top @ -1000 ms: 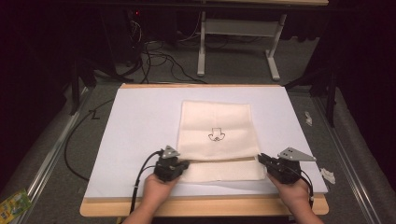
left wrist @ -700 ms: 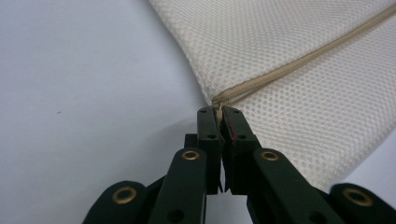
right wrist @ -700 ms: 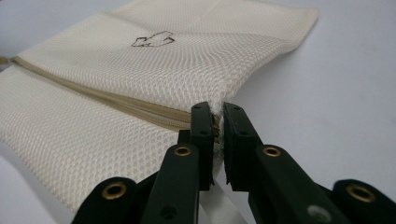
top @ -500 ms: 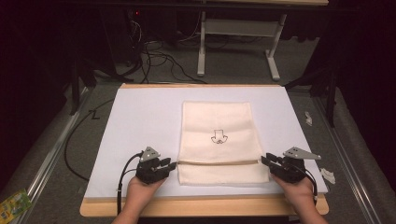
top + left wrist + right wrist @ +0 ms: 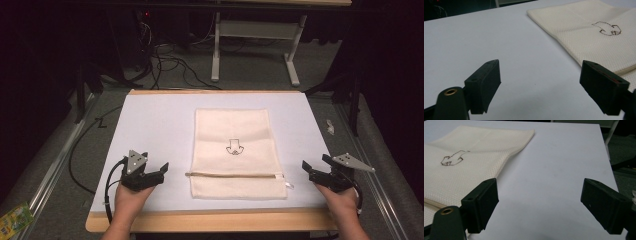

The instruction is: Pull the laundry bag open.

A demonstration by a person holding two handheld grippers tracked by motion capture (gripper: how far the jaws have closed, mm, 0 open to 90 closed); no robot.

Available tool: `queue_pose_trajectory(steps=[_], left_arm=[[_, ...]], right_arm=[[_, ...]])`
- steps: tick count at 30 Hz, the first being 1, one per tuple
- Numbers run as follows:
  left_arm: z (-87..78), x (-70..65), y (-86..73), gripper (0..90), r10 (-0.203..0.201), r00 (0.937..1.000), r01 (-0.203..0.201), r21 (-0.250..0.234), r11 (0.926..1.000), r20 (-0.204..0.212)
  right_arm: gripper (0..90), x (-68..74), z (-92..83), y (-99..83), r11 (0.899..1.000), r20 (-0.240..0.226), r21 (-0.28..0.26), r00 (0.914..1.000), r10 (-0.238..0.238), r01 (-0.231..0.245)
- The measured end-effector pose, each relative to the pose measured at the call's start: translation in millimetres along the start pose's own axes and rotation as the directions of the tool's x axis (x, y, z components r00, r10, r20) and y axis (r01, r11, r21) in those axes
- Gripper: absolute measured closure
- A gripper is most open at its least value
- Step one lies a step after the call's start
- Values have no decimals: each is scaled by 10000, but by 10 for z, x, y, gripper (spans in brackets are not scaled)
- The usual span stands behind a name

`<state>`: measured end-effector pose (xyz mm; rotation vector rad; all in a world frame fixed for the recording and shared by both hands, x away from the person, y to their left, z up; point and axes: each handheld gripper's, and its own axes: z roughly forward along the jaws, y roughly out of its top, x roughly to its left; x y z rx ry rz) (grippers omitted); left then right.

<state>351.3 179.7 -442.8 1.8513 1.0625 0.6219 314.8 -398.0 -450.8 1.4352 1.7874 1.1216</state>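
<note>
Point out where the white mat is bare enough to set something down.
Bare mat lies left of the cream bag, up to the left tongs. A narrower strip runs between the bag's right edge and the right tongs. A band lies beyond the bag's far edge. The middle is taken.

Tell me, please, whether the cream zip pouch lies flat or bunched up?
Flat: the cream pouch lies spread on the white sheet, edges straight, zipper running straight across.

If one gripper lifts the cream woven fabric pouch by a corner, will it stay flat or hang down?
The cream woven fabric pouch would probably hang down and fold: it lies thin and flat on the white table cover, with soft creases. It looks empty, so likely light. The smooth cover may let it slide if pushed, and the zipper line near its front edge may stiffen that part slightly.
</note>
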Motion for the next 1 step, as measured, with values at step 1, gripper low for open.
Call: queue_pose_trajectory(steps=[1], left_arm=[[7,6,-1,163,-8,10000,8,9,10000,4]], right_arm=[[148,14,3,-1,10000,-50,-32,10000,-76,76]])
